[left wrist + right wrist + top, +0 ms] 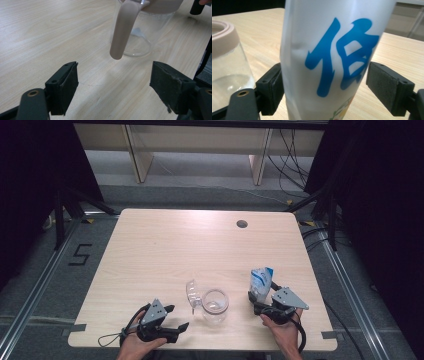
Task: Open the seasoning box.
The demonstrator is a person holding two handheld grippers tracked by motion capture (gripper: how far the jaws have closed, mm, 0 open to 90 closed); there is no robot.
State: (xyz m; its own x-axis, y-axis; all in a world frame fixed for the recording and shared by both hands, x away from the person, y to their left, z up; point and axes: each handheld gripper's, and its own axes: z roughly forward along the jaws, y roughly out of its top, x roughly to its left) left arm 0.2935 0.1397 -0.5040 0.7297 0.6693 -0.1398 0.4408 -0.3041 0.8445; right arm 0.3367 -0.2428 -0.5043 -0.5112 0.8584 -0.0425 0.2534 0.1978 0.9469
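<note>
- High view: the left gripper rests at the near left of the pale wood bench, jaws wide apart and holding nothing. Just right of it stands a clear glass jug with a lid piece at its left. The right gripper sits near right, at the foot of an upright white-and-blue pouch.
- Left gripper view: the left gripper gapes over bare wood; the jug, round with a beige rim and a smooth beige handle, stands just beyond, untouched.
- Right gripper view: the right gripper is spread wide around the pouch, glossy white with a big blue character. The left pad lies against the pouch or just beside it; the right pad stands clear. The jug is at the left.
</note>
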